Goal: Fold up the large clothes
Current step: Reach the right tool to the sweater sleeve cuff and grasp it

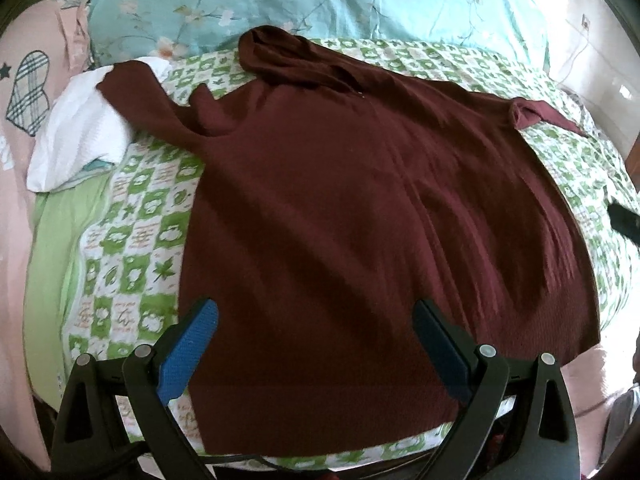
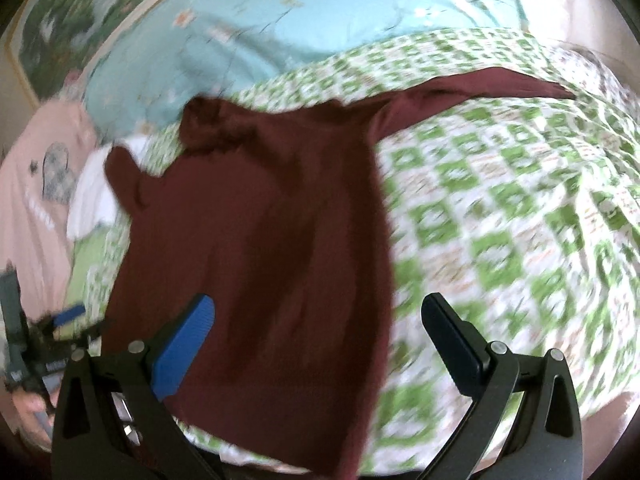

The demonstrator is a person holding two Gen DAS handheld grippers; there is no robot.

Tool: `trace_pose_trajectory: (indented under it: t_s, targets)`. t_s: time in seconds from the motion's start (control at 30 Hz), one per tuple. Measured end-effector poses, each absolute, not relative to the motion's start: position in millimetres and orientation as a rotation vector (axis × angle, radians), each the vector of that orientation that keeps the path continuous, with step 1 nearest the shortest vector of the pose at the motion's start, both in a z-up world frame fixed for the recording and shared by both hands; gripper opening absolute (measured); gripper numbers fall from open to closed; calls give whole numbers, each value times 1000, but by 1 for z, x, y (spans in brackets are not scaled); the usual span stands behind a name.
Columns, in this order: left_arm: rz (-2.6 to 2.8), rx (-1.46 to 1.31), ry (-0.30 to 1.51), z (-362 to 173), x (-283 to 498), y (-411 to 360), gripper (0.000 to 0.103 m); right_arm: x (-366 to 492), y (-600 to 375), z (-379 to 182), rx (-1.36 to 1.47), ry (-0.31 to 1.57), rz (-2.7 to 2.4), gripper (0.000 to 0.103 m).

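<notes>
A: While both cams are streaming, where's the garment sitting?

B: Maroon sweater (image 1: 360, 208) is lying spread out on the bed, on the green-and-white checked quilt (image 1: 132, 248). Hem is facing the cameras, collar is pointing toward the teal floral pillow (image 1: 280, 4) at the far side.

A: Sleeves?

B: One sleeve is running out left, its end overlapping a white cloth (image 1: 76, 140). The other is stretching right, cuff tapering to a point on the quilt. In the right wrist view that sleeve is reaching toward the upper right across the quilt (image 2: 500, 208).

A: Left gripper?

B: Left gripper (image 1: 316, 320) is hovering over the hem area, jaws spread wide, nothing between them. Blue pads (image 1: 188, 356) are showing on the fingers. Can't tell whether the tips are touching the fabric.

A: Right one?

B: Right gripper (image 2: 318, 316) is also gaping wide, holding nothing. Its left finger is sitting over the sweater (image 2: 256, 240), its right finger is over bare quilt, so it's straddling the garment's right edge. Frame is motion-blurred, so detail is soft.

A: Anything else in frame?

B: Pink bedding with a plaid heart patch (image 1: 28, 92) is lying along the left side. The left gripper (image 2: 60, 332) is showing at the left edge of the right wrist view, blurred.
</notes>
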State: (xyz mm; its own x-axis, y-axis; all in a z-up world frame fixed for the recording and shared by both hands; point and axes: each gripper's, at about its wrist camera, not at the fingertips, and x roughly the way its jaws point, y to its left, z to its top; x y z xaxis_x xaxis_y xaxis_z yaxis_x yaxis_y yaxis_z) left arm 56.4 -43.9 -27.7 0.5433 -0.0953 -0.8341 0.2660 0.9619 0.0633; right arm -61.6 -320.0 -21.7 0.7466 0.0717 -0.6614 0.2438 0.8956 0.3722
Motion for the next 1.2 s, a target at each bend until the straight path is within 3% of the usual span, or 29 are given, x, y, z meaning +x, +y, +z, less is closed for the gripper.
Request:
trace_pose_trajectory:
  t_s: [0.4, 0.67, 0.77, 0.9, 1.0, 1.03, 1.2]
  targets:
    - [-241, 220, 999, -34, 93, -78, 98, -11, -526, -17, 673, 599, -406, 82]
    - [-246, 225, 1045, -46, 123, -102, 98, 35, -646, -38, 836, 561, -556, 52]
    - [-245, 231, 1064, -52, 134, -110, 98, 52, -680, -56, 921, 568, -591, 48]
    - [-249, 224, 1086, -57, 147, -121, 98, 67, -711, -73, 963, 558, -636, 41]
    - [-250, 220, 1099, -60, 155, -125, 98, 74, -723, -75, 956, 543, -660, 25]
    - [-253, 216, 1100, -60, 158, -127, 98, 78, -724, -73, 945, 542, -650, 9]
    - [-261, 189, 1100, -61, 165, -129, 98, 93, -682, -33, 822, 504, -493, 6]
